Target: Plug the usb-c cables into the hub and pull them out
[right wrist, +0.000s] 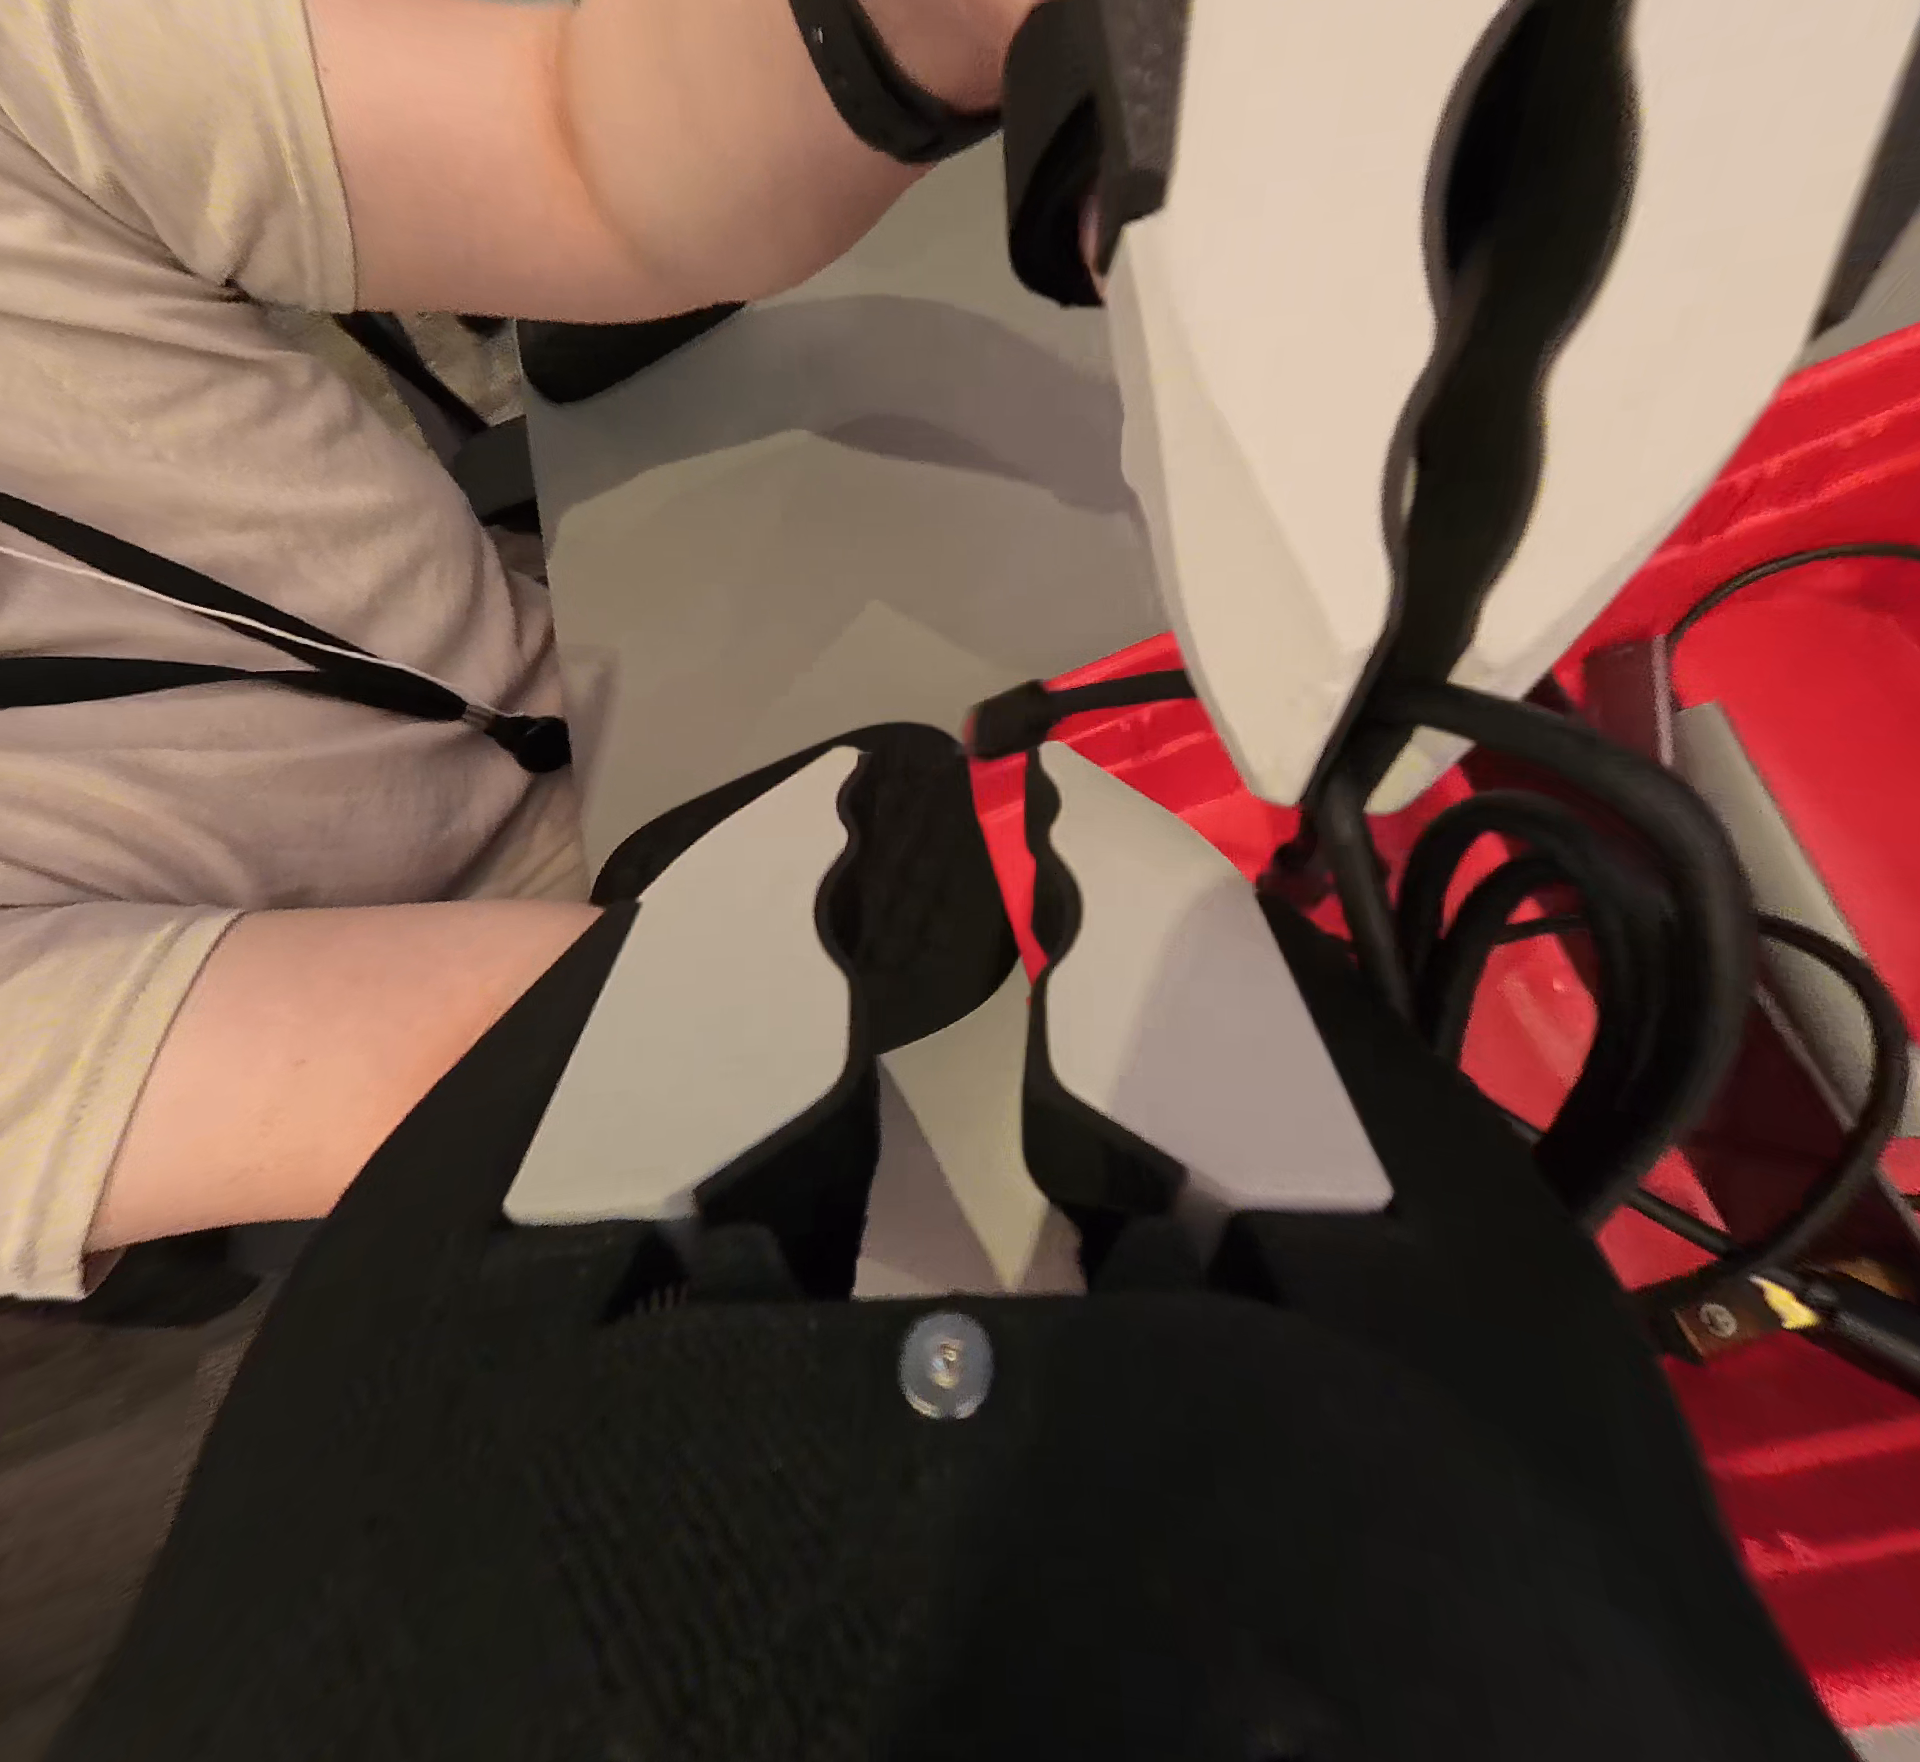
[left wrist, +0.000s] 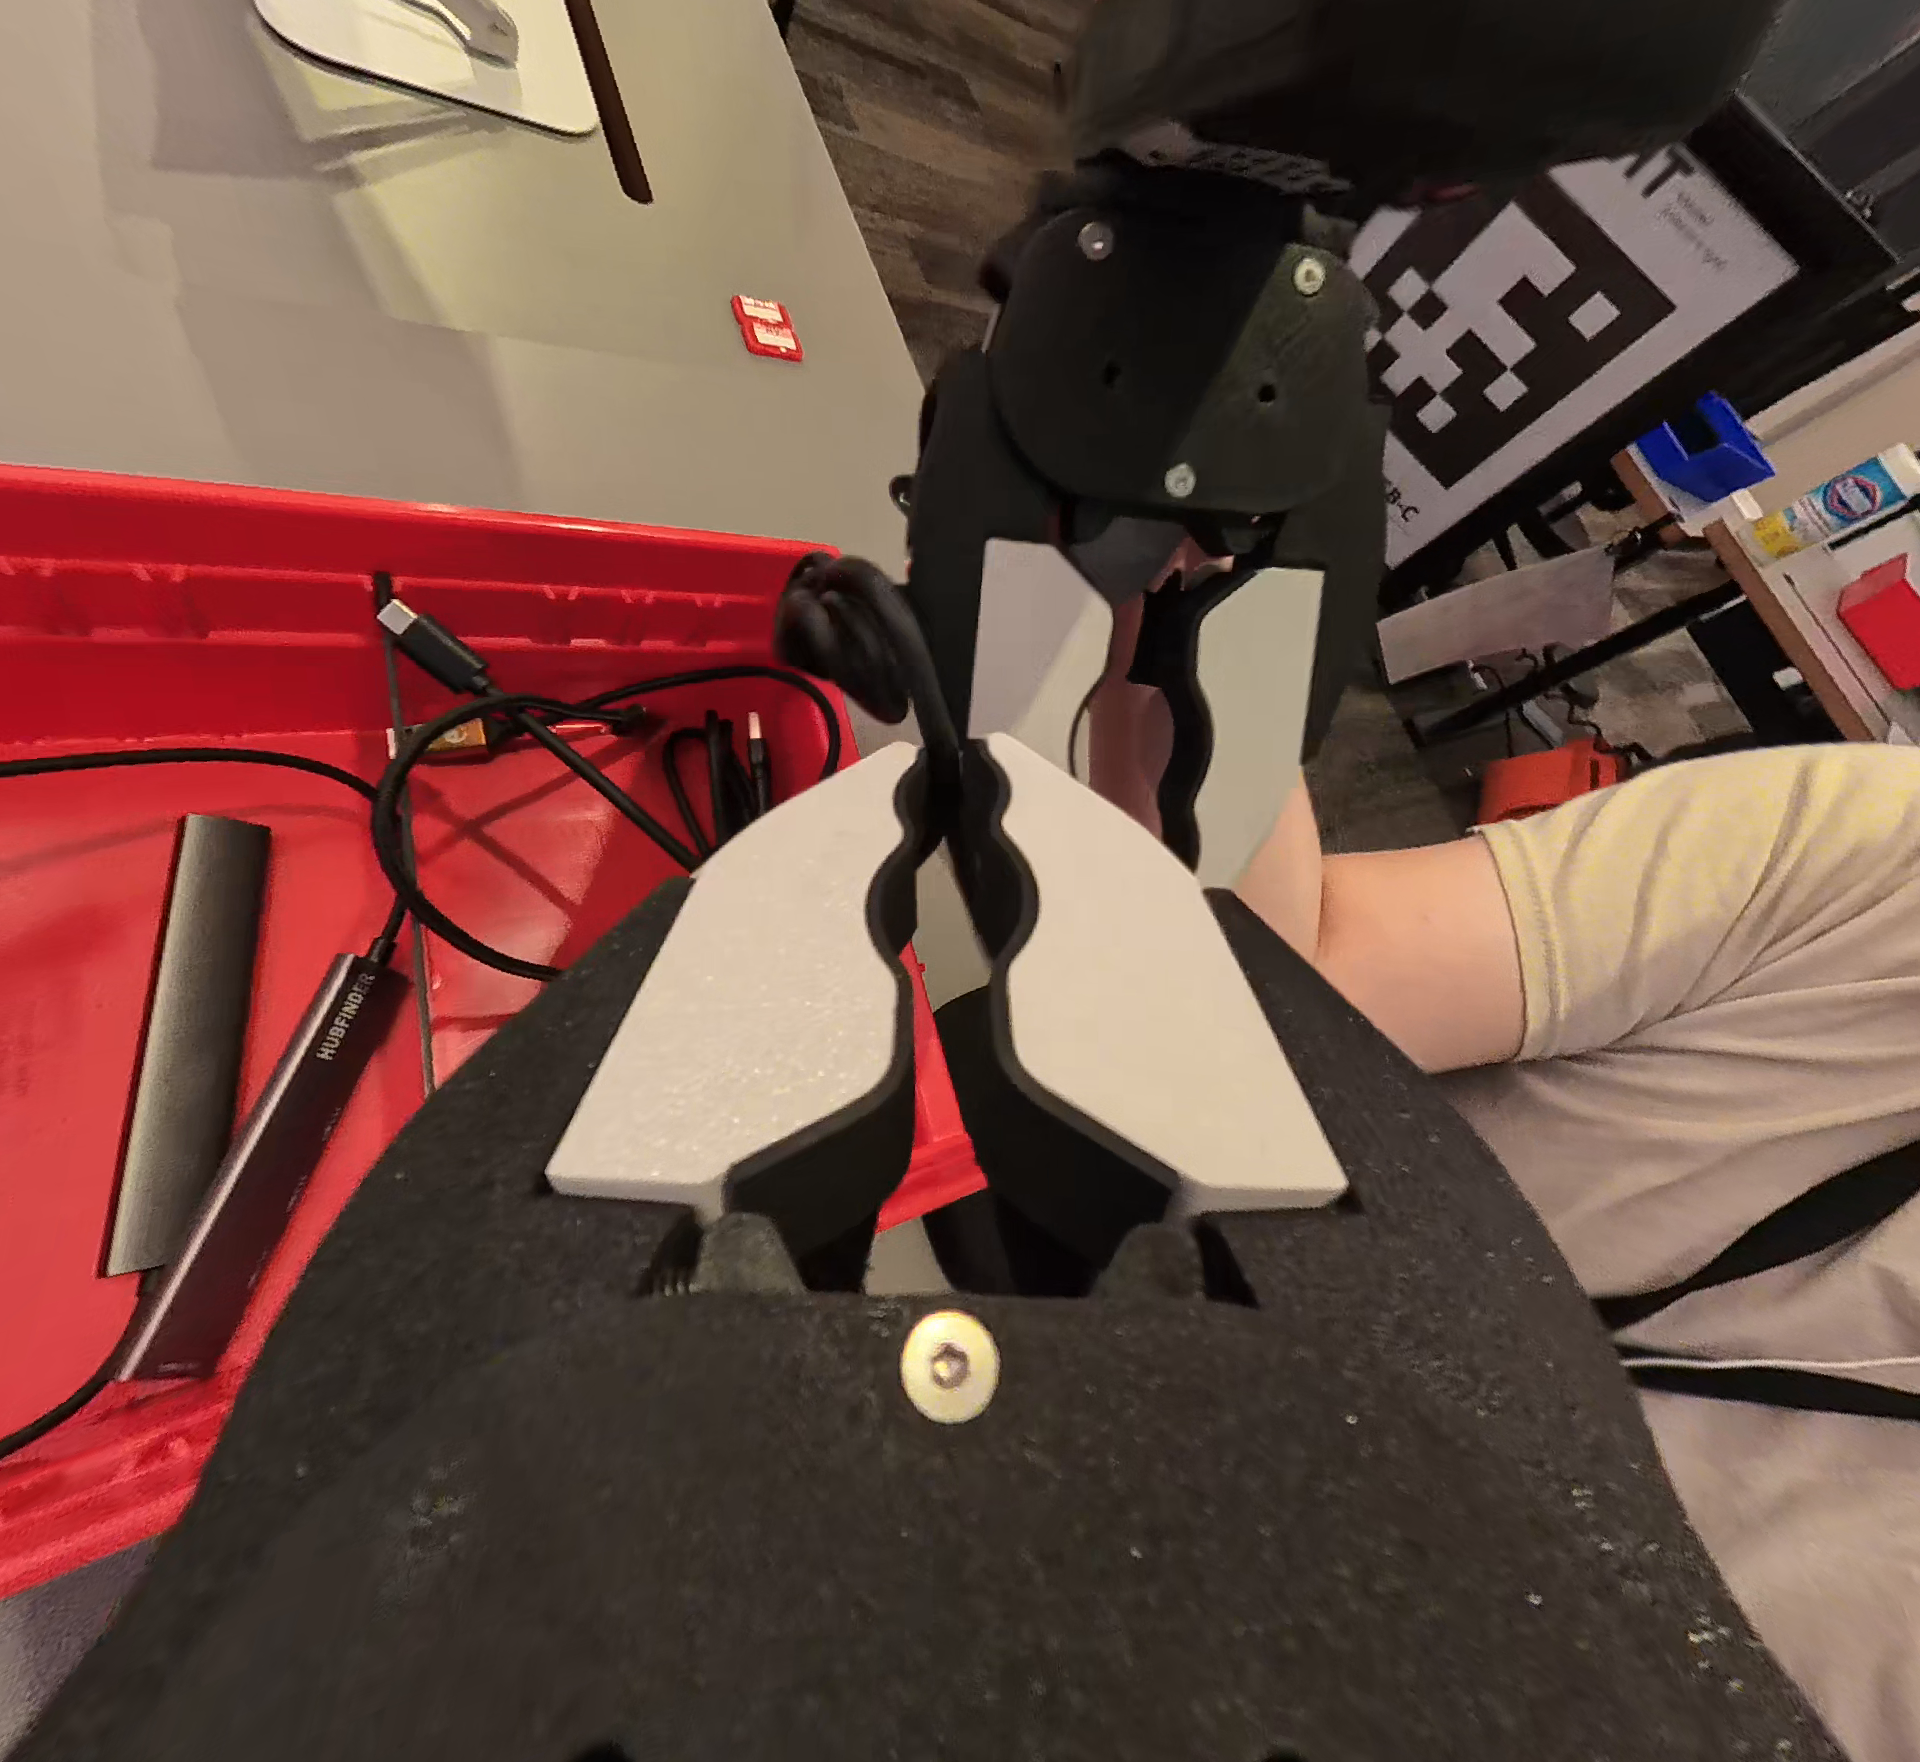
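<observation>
My left tool (left wrist: 951, 767) clamps a black USB-C cable (left wrist: 847, 637); right tool (right wrist: 951, 762) gapes, empty. Coiled slack may snag the red tray (left wrist: 208, 528).

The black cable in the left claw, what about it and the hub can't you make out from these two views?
- Left wrist view: the held black cable bunches up blurred; its plug cannot be picked out.
- Left wrist view: the hub has its near end hidden behind the left claw, and its ports are too small to tell.
- Right wrist view: the hub cannot be picked out; the left claw and coiled cable cover the red tray.
</observation>
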A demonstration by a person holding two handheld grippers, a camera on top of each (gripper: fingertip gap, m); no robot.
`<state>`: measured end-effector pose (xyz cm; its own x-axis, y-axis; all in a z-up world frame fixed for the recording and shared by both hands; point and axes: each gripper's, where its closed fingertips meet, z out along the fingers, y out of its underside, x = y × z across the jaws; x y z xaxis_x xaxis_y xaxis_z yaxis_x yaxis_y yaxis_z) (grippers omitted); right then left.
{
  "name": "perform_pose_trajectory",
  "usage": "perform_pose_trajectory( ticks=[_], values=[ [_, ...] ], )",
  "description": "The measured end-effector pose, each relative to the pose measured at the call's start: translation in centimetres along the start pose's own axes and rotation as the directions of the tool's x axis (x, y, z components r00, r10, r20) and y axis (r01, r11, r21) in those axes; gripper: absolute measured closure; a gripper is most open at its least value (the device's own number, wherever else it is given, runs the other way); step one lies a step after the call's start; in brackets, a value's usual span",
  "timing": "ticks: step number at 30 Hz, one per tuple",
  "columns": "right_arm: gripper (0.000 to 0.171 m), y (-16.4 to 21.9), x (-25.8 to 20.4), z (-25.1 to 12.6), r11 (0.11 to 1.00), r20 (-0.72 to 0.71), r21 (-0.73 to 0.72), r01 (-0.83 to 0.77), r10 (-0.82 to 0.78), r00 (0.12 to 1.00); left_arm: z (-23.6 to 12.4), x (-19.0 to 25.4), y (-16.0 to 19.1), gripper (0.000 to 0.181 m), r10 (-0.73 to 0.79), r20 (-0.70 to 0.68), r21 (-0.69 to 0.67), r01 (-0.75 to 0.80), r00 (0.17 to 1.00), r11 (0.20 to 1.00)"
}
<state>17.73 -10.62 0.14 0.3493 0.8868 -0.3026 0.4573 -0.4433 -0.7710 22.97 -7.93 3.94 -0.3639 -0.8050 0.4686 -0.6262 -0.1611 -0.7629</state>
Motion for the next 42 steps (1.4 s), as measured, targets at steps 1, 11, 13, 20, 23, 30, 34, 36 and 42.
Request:
perform_pose_trajectory(
  ticks=[1, 11, 13, 20, 23, 30, 34, 36, 42],
  values=[
    [0.144, -0.3, -0.3, -0.2, 1.0, -0.002, 0.018, 0.02, -0.019, 1.0, -0.2, 0.0, -0.1, 0.177, 0.0, 0.007, 0.011, 0.0, 1.0, 1.0],
    [0.143, -1.8, -3.6, -1.8, 0.944, 0.087, 0.188, 0.27, -0.29, 0.953, -1.1, 0.4, -0.3, 0.177, 0.051, 0.021, 0.023, -0.051, 0.998, 0.998],
    [0.141, -2.1, -4.3, -2.5, 0.917, 0.091, 0.248, 0.312, -0.342, 0.935, -1.2, 0.4, -0.5, 0.177, 0.049, 0.029, 0.04, -0.05, 0.998, 0.998],
    [0.144, -3.5, -6.9, -5.3, 0.804, 0.097, 0.433, 0.407, -0.491, 0.866, -2.0, -0.8, -0.6, 0.177, 0.039, 0.118, 0.062, -0.047, 0.992, 0.997],
    [0.149, -4.1, -10.7, -9.2, 0.592, -0.007, 0.618, 0.517, -0.653, 0.757, -2.2, -2.4, 1.0, 0.177, 0.06, 0.195, 0.01, -0.063, 0.979, 0.998],
    [0.157, -4.4, -9.8, -14.7, 0.339, -0.394, 0.742, 0.578, -0.477, 0.785, -1.3, -0.7, 1.8, 0.177, 0.003, 0.056, 0.006, -0.003, 0.998, 1.0],
    [0.155, -5.1, -7.1, -13.2, 0.452, -0.395, 0.697, 0.557, -0.406, 0.824, 0.1, 1.1, 1.5, 0.177, 0.011, -0.059, -0.011, -0.012, 0.998, 1.0],
    [0.154, -5.1, -6.0, -11.9, 0.525, -0.4, 0.64, 0.561, -0.396, 0.827, 0.4, 1.5, 0.5, 0.177, 0.018, -0.082, 0.02, -0.016, 0.996, 1.0],
    [0.152, -4.7, -5.2, -10.3, 0.595, -0.41, 0.562, 0.574, -0.403, 0.819, 2.6, 0.1, -0.7, 0.177, 0.022, -0.02, 0.042, -0.021, 1.0, 0.999]
  ],
)
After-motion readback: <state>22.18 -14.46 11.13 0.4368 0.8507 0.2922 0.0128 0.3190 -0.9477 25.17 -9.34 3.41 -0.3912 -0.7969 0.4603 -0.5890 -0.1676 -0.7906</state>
